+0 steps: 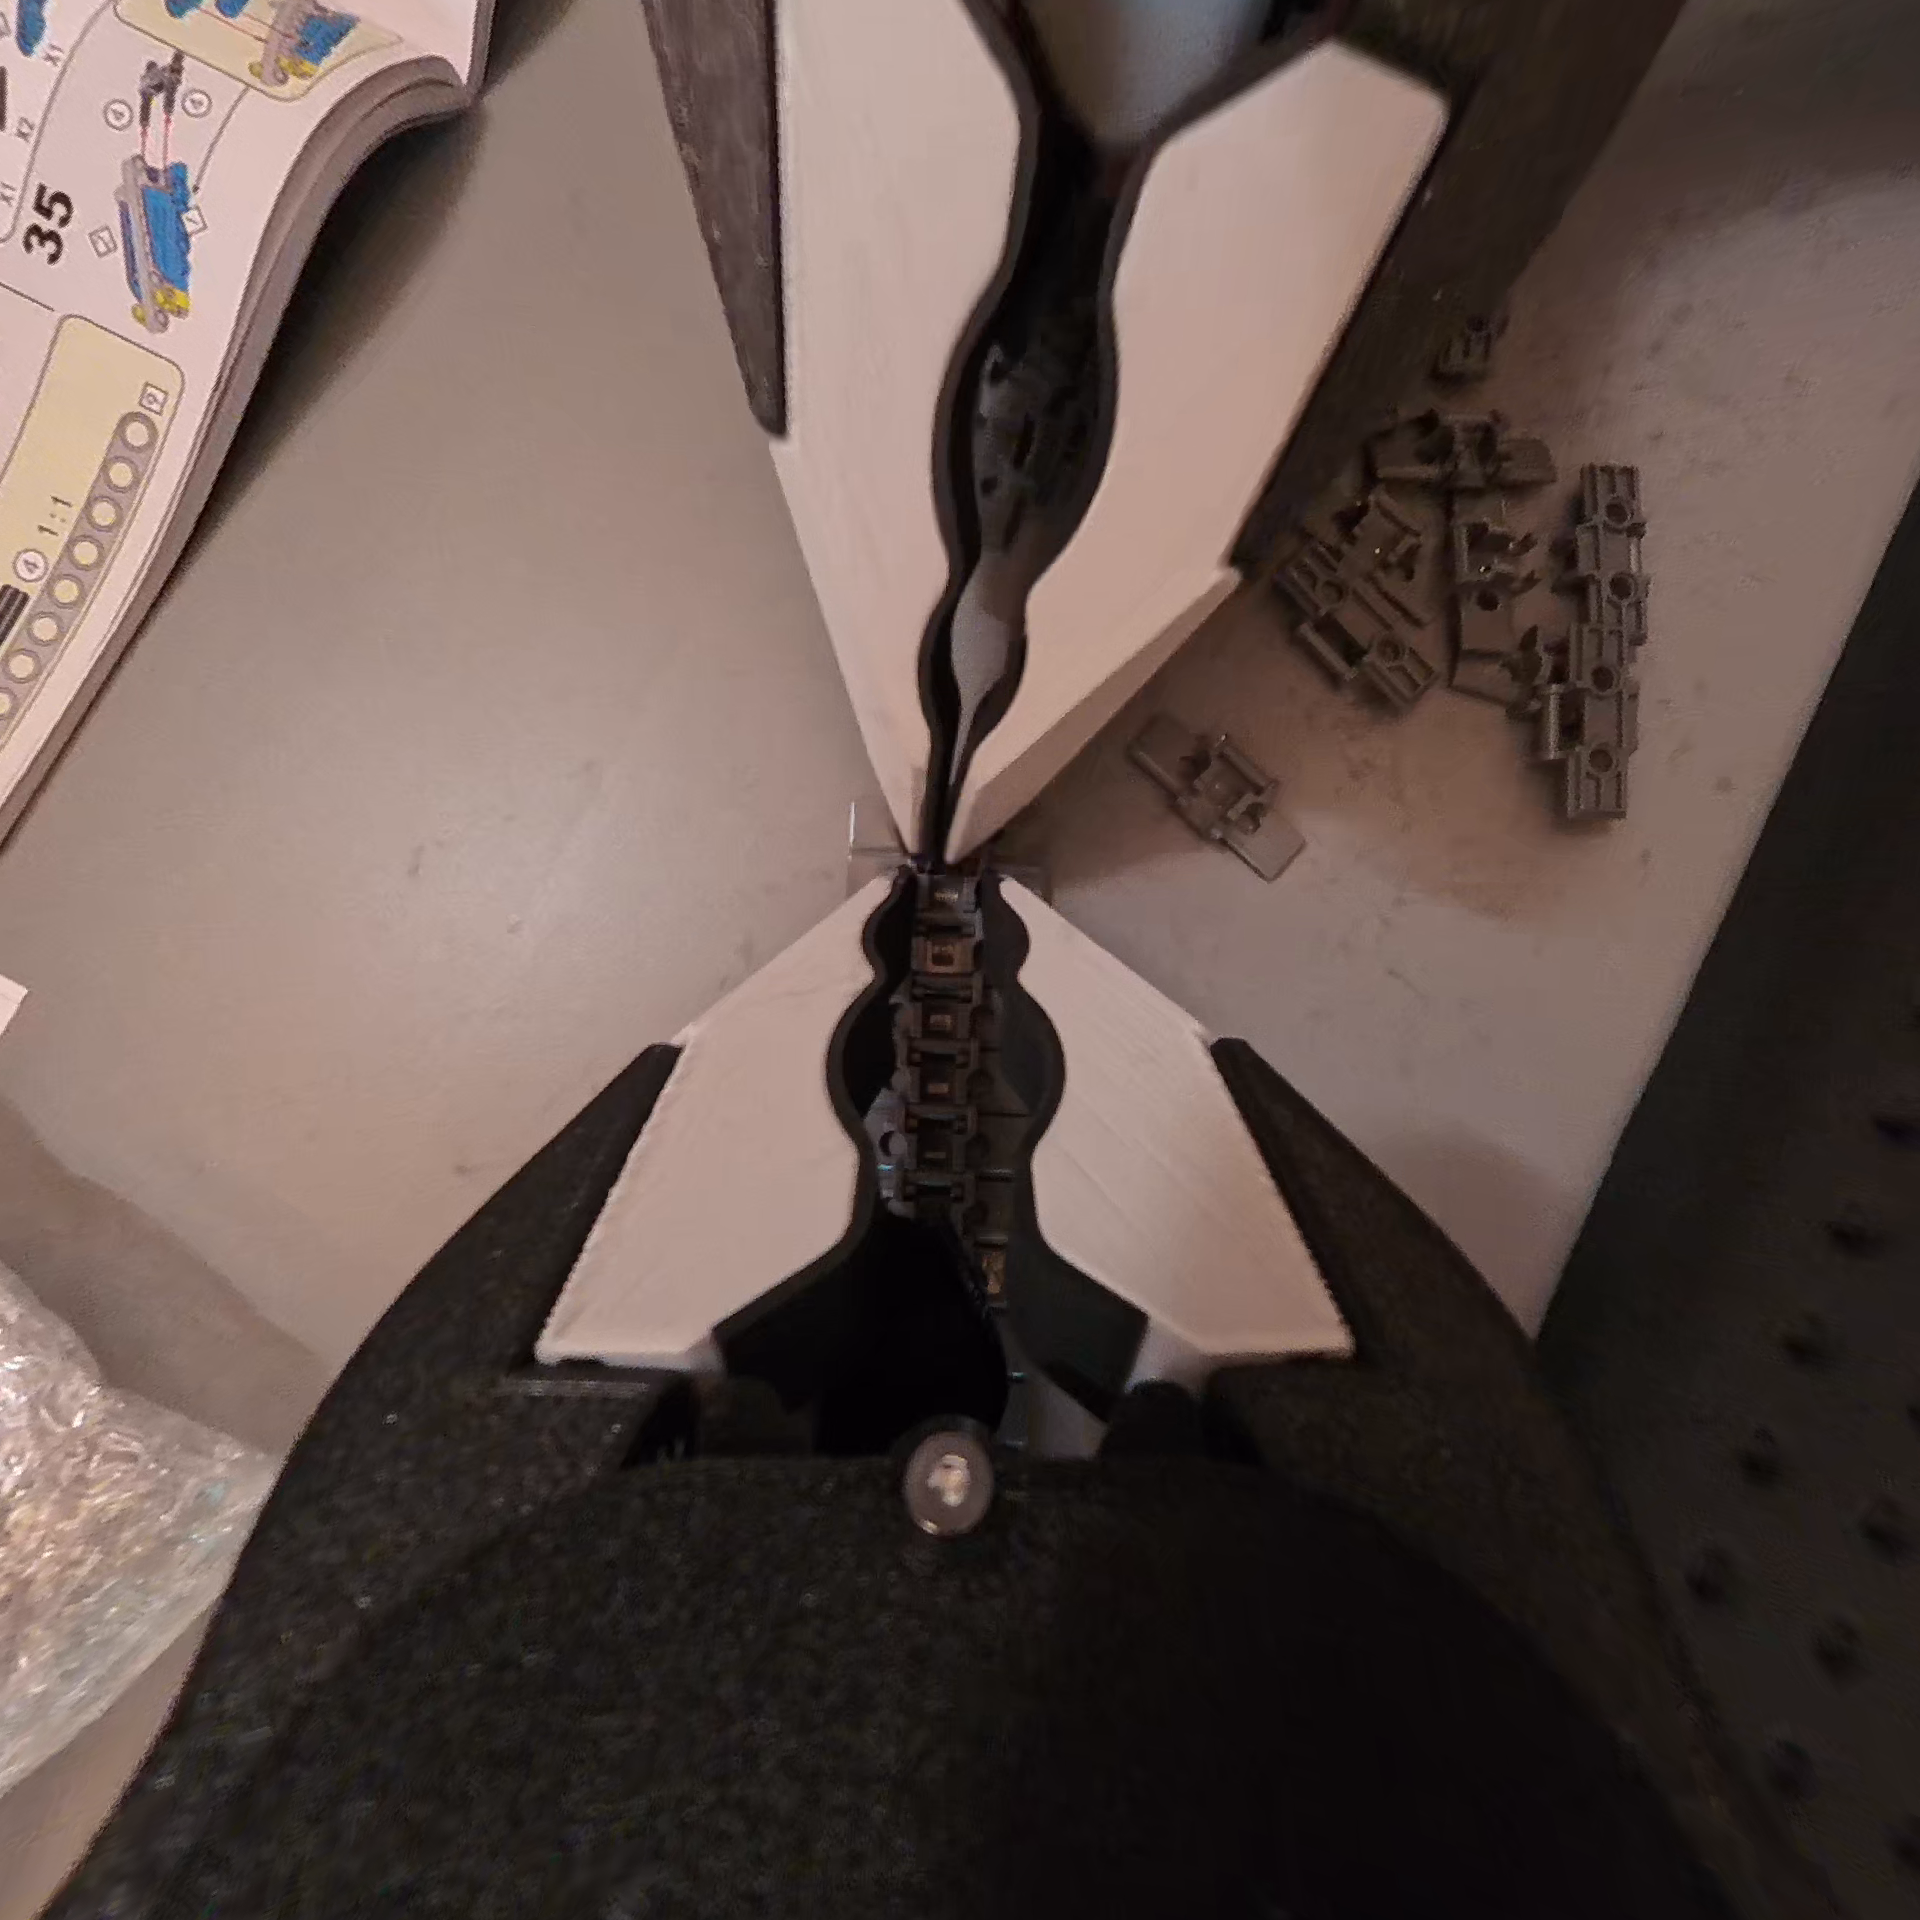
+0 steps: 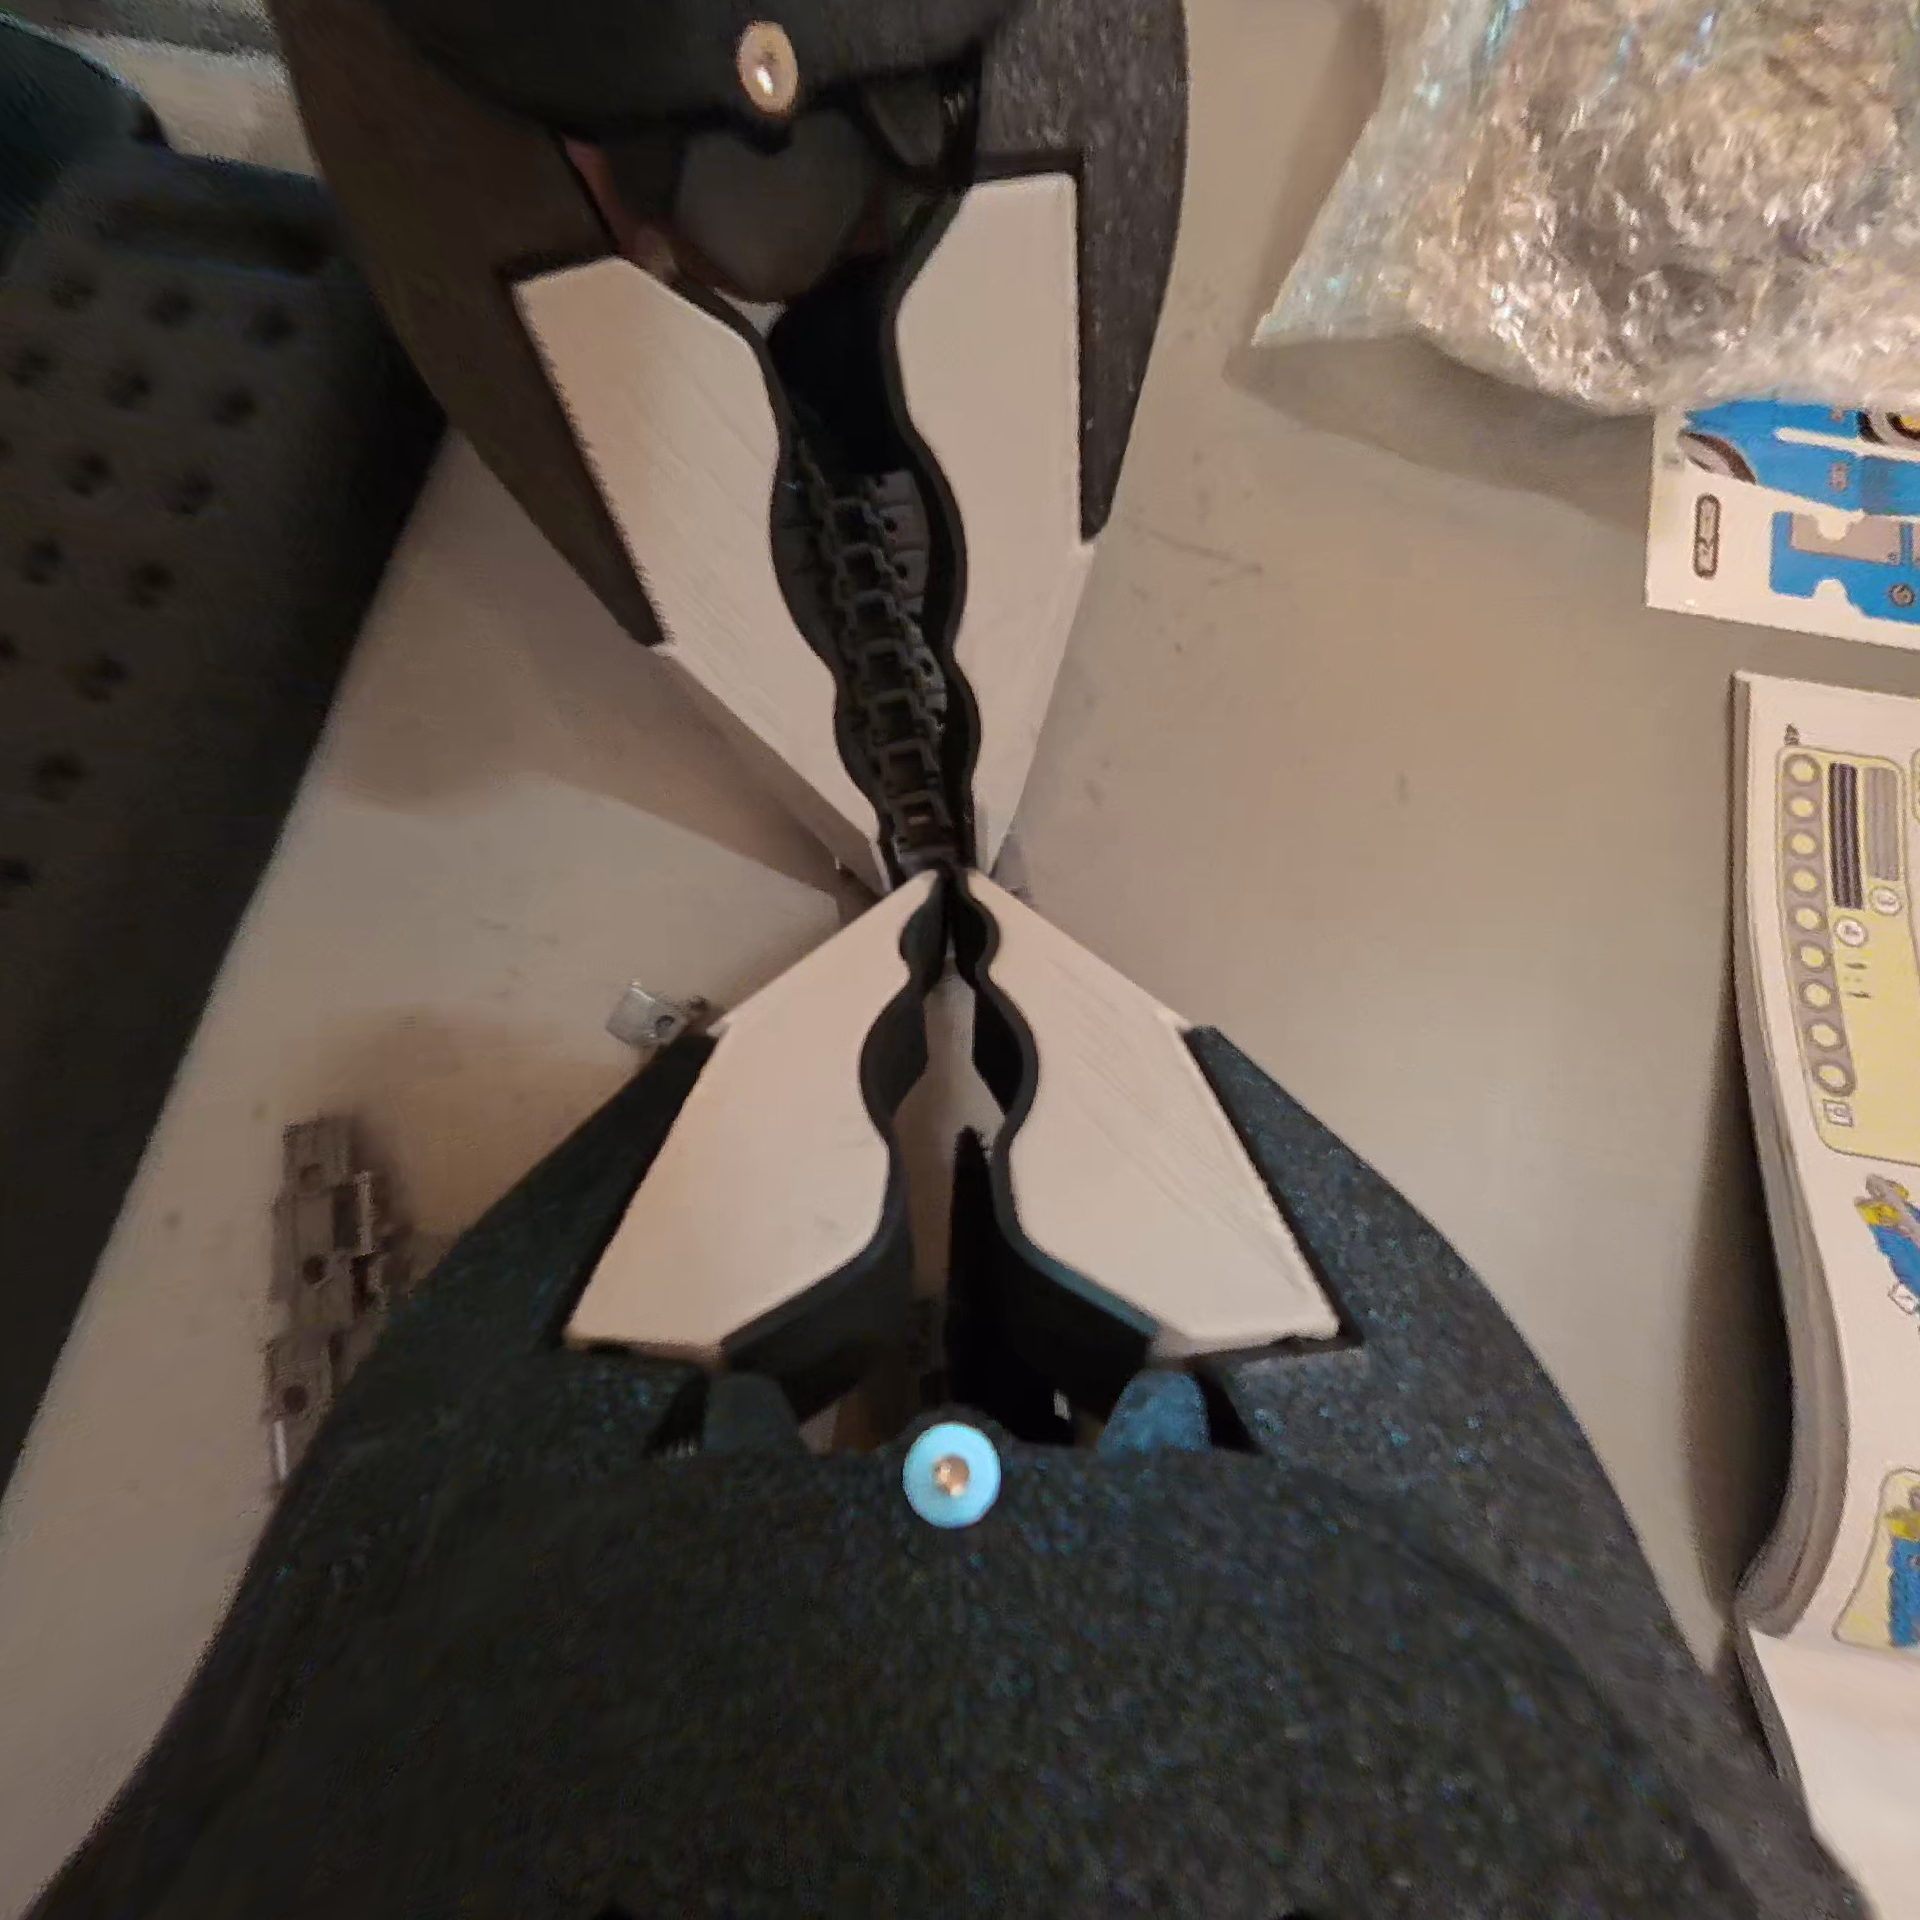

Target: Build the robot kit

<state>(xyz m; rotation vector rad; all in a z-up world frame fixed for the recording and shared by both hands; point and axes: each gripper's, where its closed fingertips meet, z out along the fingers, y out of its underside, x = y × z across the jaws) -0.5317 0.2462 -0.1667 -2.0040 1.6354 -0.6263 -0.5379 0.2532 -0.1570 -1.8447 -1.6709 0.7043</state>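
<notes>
My left gripper (image 1: 948, 883) is shut on a chain of dark grey track links (image 1: 940, 1039). The chain runs lengthwise between its pads, above the beige table (image 1: 468, 831). My right gripper (image 2: 951, 883) is shut, its black pads touching at the tips. It meets the left gripper (image 2: 930, 847) tip to tip, right at the end link of the chain (image 2: 894, 675). In the left wrist view the right gripper (image 1: 940, 847) comes in from the top. Small grey edges of a link stick out at both sides of the meeting point. I cannot tell whether the right pads pinch any of it.
A pile of loose grey track links (image 1: 1486, 582) and a single link (image 1: 1216, 795) lie on the table to the right. An open instruction booklet (image 1: 114, 343), a sticker sheet (image 2: 1787, 520) and a crinkled plastic bag (image 2: 1621, 187) lie on the far side. A black perforated mat (image 1: 1766, 1143) borders the table. My two grippers' fingertips are within a few centimetres of each other.
</notes>
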